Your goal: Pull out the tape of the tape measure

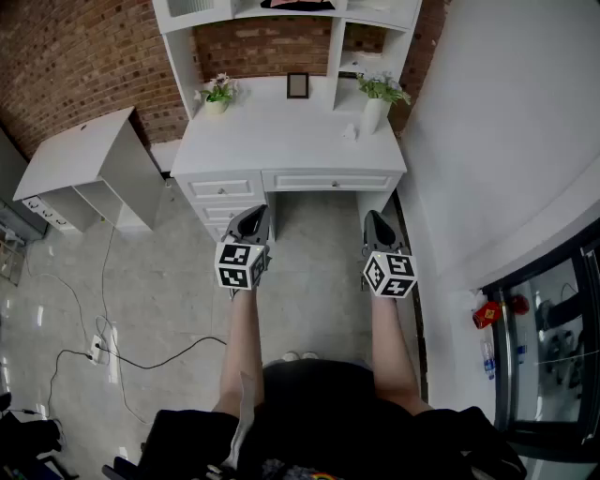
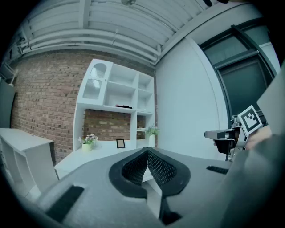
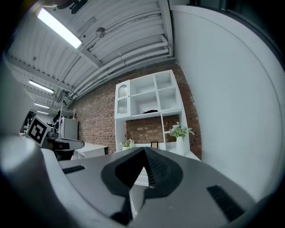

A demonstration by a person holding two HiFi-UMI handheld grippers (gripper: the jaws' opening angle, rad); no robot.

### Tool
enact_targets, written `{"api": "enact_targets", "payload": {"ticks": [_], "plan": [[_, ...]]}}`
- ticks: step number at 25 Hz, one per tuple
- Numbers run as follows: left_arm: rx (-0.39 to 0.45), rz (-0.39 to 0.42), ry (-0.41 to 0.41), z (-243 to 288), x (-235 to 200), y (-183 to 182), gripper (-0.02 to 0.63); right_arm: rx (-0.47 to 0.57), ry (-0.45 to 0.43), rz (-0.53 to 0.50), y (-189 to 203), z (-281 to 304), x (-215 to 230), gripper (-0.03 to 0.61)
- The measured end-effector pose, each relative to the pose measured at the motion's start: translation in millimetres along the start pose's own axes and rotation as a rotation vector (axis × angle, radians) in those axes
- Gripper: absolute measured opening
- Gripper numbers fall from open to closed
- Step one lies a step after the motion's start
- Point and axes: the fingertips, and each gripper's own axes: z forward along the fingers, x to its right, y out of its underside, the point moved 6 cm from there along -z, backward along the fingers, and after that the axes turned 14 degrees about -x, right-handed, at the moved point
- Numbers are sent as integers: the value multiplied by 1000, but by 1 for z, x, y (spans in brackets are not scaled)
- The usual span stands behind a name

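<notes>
No tape measure can be made out for certain in any view. A small pale object [image 1: 349, 132] lies on the white desk [image 1: 281, 141] beside the tall vase; I cannot tell what it is. My left gripper [image 1: 251, 214] is held in the air in front of the desk drawers, its jaws shut with nothing between them [image 2: 147, 150]. My right gripper [image 1: 375, 217] hangs level with it to the right, also shut and empty [image 3: 144, 149]. Both point toward the desk and stand well short of it.
On the desk stand a small flower pot [image 1: 217, 97], a picture frame [image 1: 297, 85] and a tall vase with a plant [image 1: 377, 105]. A shelf unit [image 1: 281, 14] rises behind. A low white cabinet [image 1: 80, 164] stands left, cables [image 1: 122, 352] cross the floor, and a white wall [image 1: 506, 141] runs right.
</notes>
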Motion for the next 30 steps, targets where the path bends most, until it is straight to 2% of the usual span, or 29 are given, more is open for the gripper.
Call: {"api": "enact_targets", "payload": {"ticks": [12, 19, 23, 24, 27, 30], "plan": [[-14, -13, 1, 4, -3, 5, 9, -5, -27, 7, 0, 6, -3, -5], [-61, -1, 41, 12, 2, 18, 11, -29, -62, 19, 9, 12, -8, -3], [-53, -11, 63, 13, 2, 22, 13, -26, -87, 31, 9, 13, -12, 9], [-50, -13, 64, 12, 2, 23, 21, -25, -94, 34, 9, 13, -12, 48], [-43, -26, 70, 11, 1, 26, 122, -27, -99, 43, 11, 13, -13, 112], [-43, -31, 74, 7, -1, 30, 155, -35, -95, 51, 14, 14, -16, 135]]}}
